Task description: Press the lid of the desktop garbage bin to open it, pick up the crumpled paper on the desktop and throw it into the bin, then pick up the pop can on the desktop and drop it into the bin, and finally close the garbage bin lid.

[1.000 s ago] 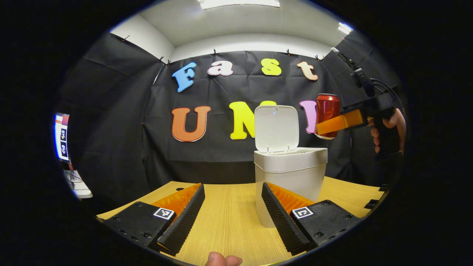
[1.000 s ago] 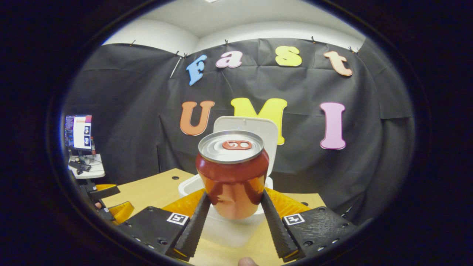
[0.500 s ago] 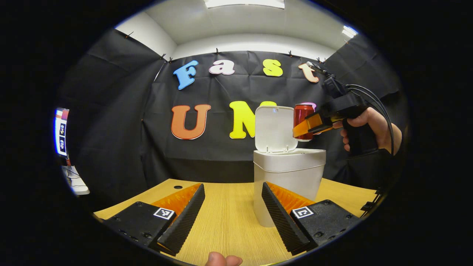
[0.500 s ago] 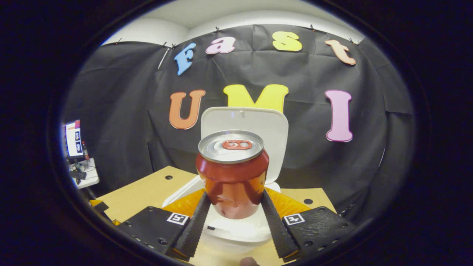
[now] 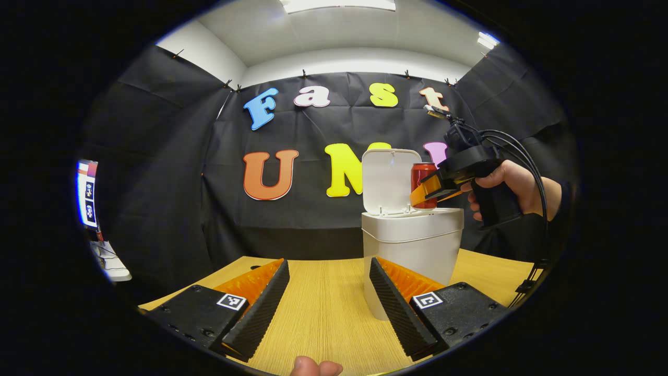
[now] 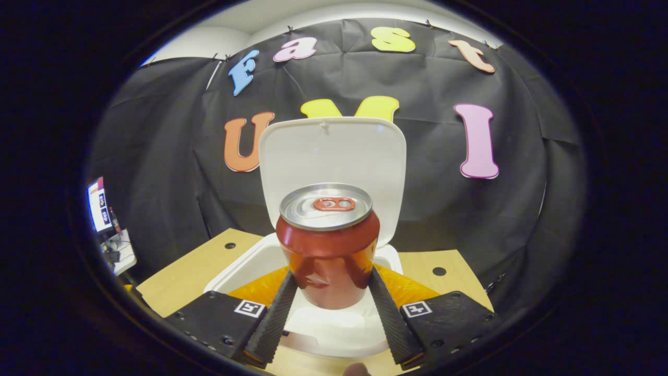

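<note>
The white desktop bin (image 5: 412,245) stands on the wooden table with its lid (image 5: 390,180) raised upright. My right gripper (image 6: 329,308) is shut on the red pop can (image 6: 327,245), which it holds upright just above the bin's open mouth (image 6: 250,261), with the lid (image 6: 332,156) behind the can. The left gripper view shows that can (image 5: 422,177) over the bin's rim, with the right gripper (image 5: 438,185) in a hand (image 5: 514,180). My left gripper (image 5: 329,297) stands open low over the table, in front of the bin. The crumpled paper is hidden.
The wooden table (image 5: 323,308) reaches left of the bin and has small round holes (image 6: 439,271) near its back edge. A lit monitor (image 5: 86,193) and a side shelf stand far left beyond the table. Black cloth walls close the booth behind.
The right gripper has carried the can leftward and down, from beside the raised lid to just above the bin's mouth. The left gripper has stayed nearly still.
</note>
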